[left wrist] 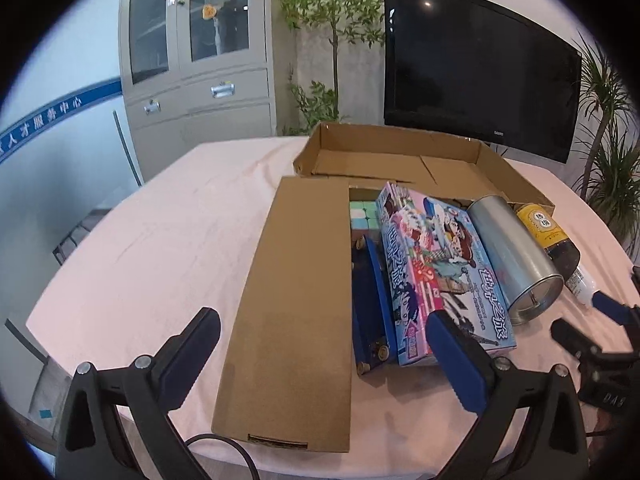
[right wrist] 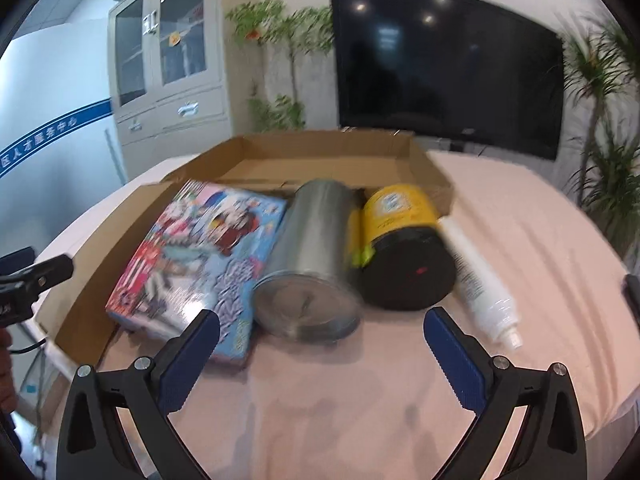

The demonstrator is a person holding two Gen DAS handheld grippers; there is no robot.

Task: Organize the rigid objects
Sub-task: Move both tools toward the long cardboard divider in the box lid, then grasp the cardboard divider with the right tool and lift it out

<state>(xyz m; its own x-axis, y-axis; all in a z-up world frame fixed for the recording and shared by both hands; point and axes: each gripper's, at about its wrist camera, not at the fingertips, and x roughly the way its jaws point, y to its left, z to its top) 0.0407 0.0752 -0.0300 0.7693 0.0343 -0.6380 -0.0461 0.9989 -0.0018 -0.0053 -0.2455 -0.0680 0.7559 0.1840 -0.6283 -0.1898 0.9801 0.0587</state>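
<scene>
Cardboard flat box (right wrist: pixel 320 156) on the pink-clothed table (right wrist: pixel 520 216) holds the colourful printed game box (right wrist: pixel 200 252), a pastel cube (left wrist: pixel 363 216) at its 11 o'clock; silver metal tin (right wrist: pixel 308 256), yellow-labelled black-lidded jar (right wrist: pixel 404 244), white plastic bottle (right wrist: pixel 480 276) lie at 3 o'clock, seemingly outside; unfinished. Left gripper (left wrist: pixel 320 344) and right gripper (right wrist: pixel 320 344) gape empty.

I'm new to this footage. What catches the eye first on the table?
A colourful game box lies in the flattened cardboard box. Right of it lie a silver tin, a yellow-labelled jar and a white bottle on the pink cloth.
</scene>
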